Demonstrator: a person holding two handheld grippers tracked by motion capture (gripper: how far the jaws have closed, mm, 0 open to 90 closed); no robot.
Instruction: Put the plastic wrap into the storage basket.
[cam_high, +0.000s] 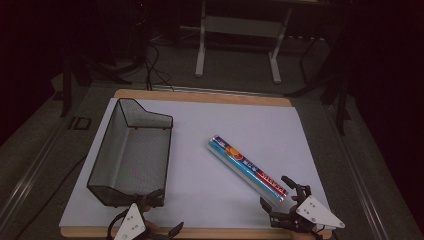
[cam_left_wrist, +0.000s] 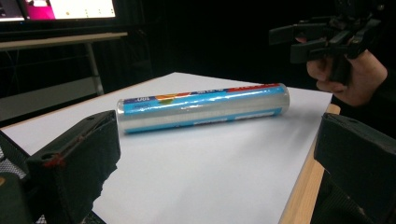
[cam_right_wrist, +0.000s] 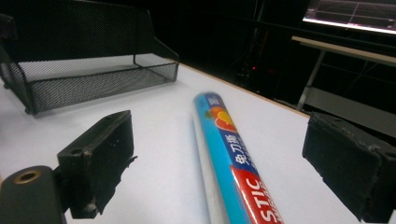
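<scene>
1. Along the near table edge in the high view, the left gripper (cam_high: 159, 214) is cut off by the frame bottom; its jaw gap is hard to read there.
2. Left gripper view shows its jaws spread wide with nothing between them.
3. Right gripper (cam_high: 281, 192) sits at the near right, jaws apart and empty, straddling the near end of the roll without touching it.
4. Blue plastic-wrap roll (cam_high: 247, 169) lies flat on the white sheet (cam_high: 210, 200), right of centre, running diagonally from far-left to near-right.
5. Roll label: "STIC" on a red band, rest cut off; Chinese characters above it; small text in the left gripper view is too blurred to read.
6. Black mesh tray (cam_high: 131, 152) stands on the left of the sheet, well apart from the roll.
7. Dim background: only a white frame (cam_high: 239, 30) is discernible.
</scene>
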